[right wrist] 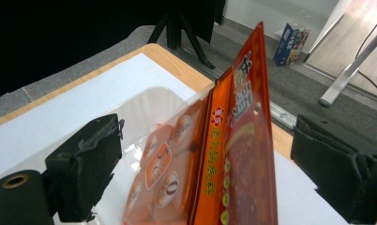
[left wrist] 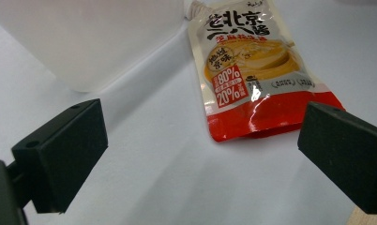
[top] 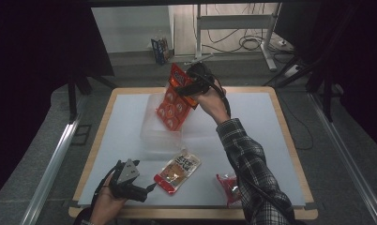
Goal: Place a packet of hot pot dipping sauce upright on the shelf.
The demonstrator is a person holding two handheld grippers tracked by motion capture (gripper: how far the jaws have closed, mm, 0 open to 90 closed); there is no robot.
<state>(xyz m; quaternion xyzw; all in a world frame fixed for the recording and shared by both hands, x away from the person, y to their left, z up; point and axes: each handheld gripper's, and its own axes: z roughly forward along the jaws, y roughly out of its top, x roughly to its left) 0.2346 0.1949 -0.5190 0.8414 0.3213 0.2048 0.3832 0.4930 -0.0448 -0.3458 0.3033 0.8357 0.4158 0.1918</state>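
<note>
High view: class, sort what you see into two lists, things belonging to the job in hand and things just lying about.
Job in hand:
orange snack bag
clear plastic bin
right gripper, open

Lying about:
sauce pouch
small red packet
left gripper, open
blue carton on floor

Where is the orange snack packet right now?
In the high view the orange snack packet stands on end in the clear plastic bin at the table's far middle, between the open jaws of the right gripper, pads apart from it.
</note>
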